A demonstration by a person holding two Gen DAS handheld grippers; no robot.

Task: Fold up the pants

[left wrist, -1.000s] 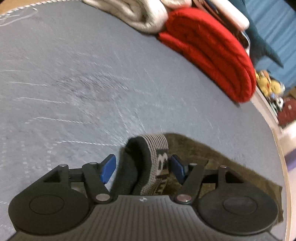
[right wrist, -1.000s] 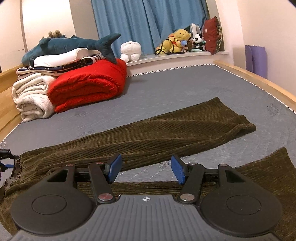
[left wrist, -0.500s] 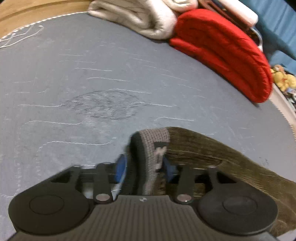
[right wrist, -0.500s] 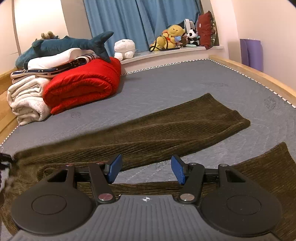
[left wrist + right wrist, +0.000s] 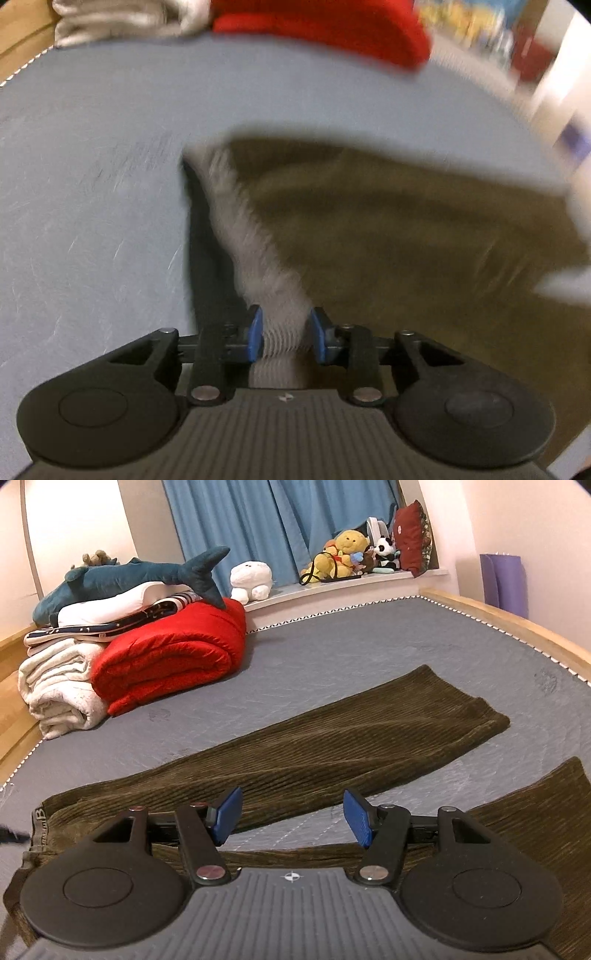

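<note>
1. Fingers of your left gripper (image 5: 282, 334) are clenched on the grey ribbed waistband (image 5: 258, 254) of the olive corduroy pants (image 5: 332, 746), likely so the top end can be carried over for a fold.
2. Your right gripper (image 5: 291, 818) hangs released, fingers wide apart, above the gap between the two legs.
3. Both legs lie flat on the grey bed (image 5: 351, 657), splayed toward 2 o'clock.
4. At 10 o'clock, the red quilt (image 5: 170, 661) sits well apart from the pants.
</note>
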